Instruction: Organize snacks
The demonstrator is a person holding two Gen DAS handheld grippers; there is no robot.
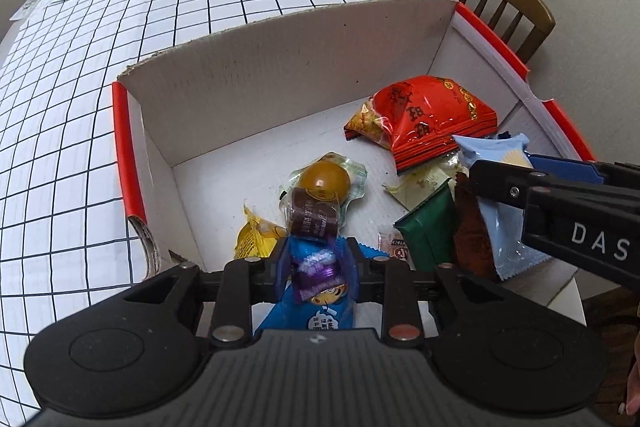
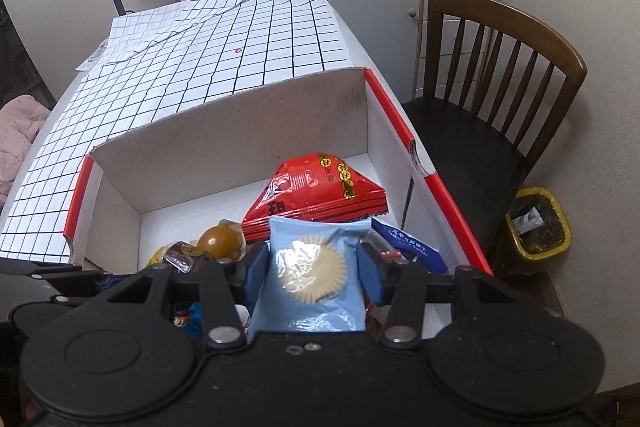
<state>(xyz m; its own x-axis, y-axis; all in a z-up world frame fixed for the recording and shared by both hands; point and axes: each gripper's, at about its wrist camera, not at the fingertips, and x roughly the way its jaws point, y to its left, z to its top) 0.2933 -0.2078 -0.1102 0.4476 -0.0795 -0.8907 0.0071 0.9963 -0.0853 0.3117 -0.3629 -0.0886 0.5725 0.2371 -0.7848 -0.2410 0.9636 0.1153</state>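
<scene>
Over the box (image 1: 280, 39), both claws grip packets: left (image 1: 316, 259) purple candy (image 1: 316, 267), right (image 2: 312, 267) cookie (image 2: 312, 267); loosening could misdrop them.

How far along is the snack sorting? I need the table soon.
Several snacks already lie in the cardboard box: the red bag, a green packet and a round brown snack. In hand: the left gripper holds a small purple-wrapped candy, and the right gripper holds a light blue biscuit packet, both over the box. Left: releasing both.
</scene>
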